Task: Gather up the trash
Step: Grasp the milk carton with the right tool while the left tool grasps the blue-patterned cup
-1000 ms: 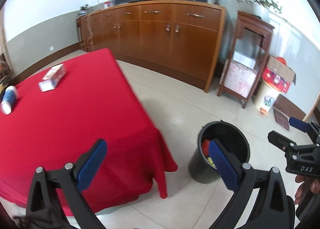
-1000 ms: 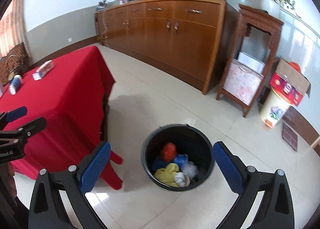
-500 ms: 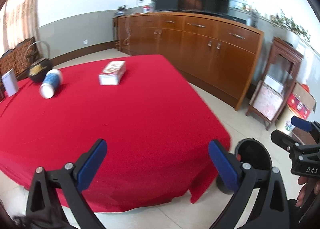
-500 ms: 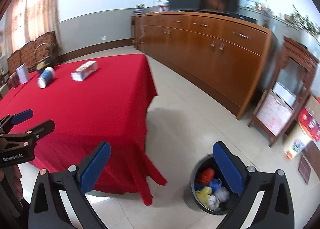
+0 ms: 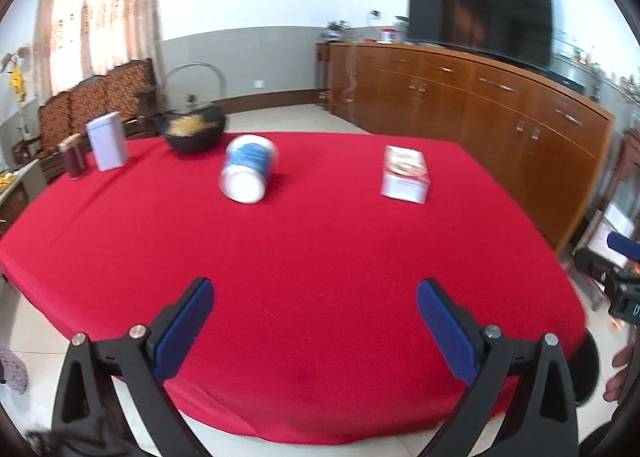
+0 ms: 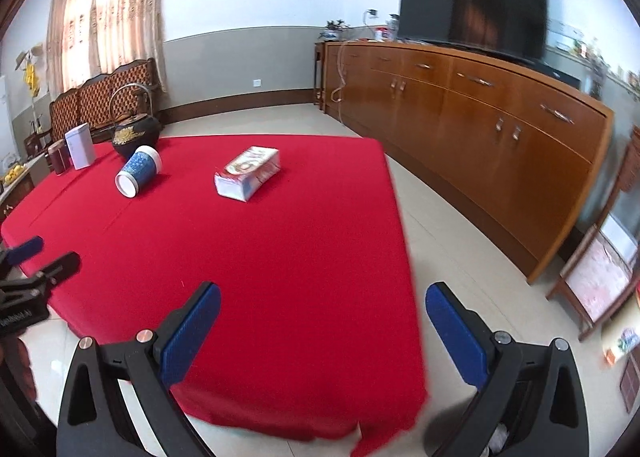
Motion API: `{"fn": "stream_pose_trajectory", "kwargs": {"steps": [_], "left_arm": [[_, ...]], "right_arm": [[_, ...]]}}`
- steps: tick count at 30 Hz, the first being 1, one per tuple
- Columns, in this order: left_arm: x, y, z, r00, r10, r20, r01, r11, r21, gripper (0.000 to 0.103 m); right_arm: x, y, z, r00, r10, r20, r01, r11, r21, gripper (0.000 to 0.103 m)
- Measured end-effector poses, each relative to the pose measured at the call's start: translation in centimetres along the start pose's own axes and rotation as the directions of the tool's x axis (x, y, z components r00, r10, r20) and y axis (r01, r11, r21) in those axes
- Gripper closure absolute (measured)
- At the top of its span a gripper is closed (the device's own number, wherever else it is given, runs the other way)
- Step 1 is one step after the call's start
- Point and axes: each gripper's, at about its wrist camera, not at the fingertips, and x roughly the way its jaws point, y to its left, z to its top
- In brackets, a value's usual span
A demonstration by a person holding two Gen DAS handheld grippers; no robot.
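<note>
A blue and white paper cup (image 5: 248, 168) (image 6: 138, 171) lies on its side on the red tablecloth (image 5: 304, 257) (image 6: 256, 257). To its right rests a small red and white carton (image 5: 405, 174) (image 6: 248, 173). My left gripper (image 5: 314, 321) hovers open over the table's near edge, empty. My right gripper (image 6: 322, 331) is open and empty above the table's near right corner. The black trash bin (image 5: 588, 365) (image 6: 504, 433) shows only as a dark edge, low at the right behind the gripper arms.
A black teapot (image 5: 195, 129), a white tin (image 5: 106, 141) and a brown jar (image 5: 72, 155) stand at the table's far left. A long wooden sideboard (image 6: 480, 109) with a television (image 6: 472, 3) lines the right wall. Chairs (image 6: 104, 101) sit behind the table.
Both grippers have swung left and up from the floor bin toward the table. The cup and carton now sit nearer the middle of both views. Both stay open.
</note>
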Motion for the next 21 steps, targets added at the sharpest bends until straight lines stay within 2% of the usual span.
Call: {"fn": "stream_pose_trajectory", "kwargs": {"steps": [2,5,9,15,21], "left_arm": [[1.2,1.5,1.0,1.000,0.028,0.000,-0.028,1.000,-0.008,0.001],[3.4,3.7,2.6,0.998,0.057,-0.016,-0.058,0.998,-0.014,0.001],[6.2,5.2,4.3,0.996,0.084,-0.019,-0.084,0.996,-0.013,0.001],[11.7,6.1,6.4,0.994,0.092,-0.060,-0.093,0.996,-0.001,0.002],[16.4,6.3,8.4,0.990,0.086,-0.108,-0.084,0.996,0.021,0.003]], "right_arm": [[2.6,1.9,1.4,0.998,0.032,-0.049,-0.033,0.999,-0.017,0.000],[5.7,3.9,3.4,0.995,0.029,-0.096,-0.029,1.000,-0.005,0.000],[9.9,6.4,6.5,0.992,0.057,-0.113,-0.057,0.998,0.002,0.000],[16.4,8.4,9.7,0.987,0.056,-0.151,-0.054,0.998,0.019,0.000],[22.2,9.4,11.0,0.975,0.035,-0.222,-0.032,0.999,0.016,0.000]]}}
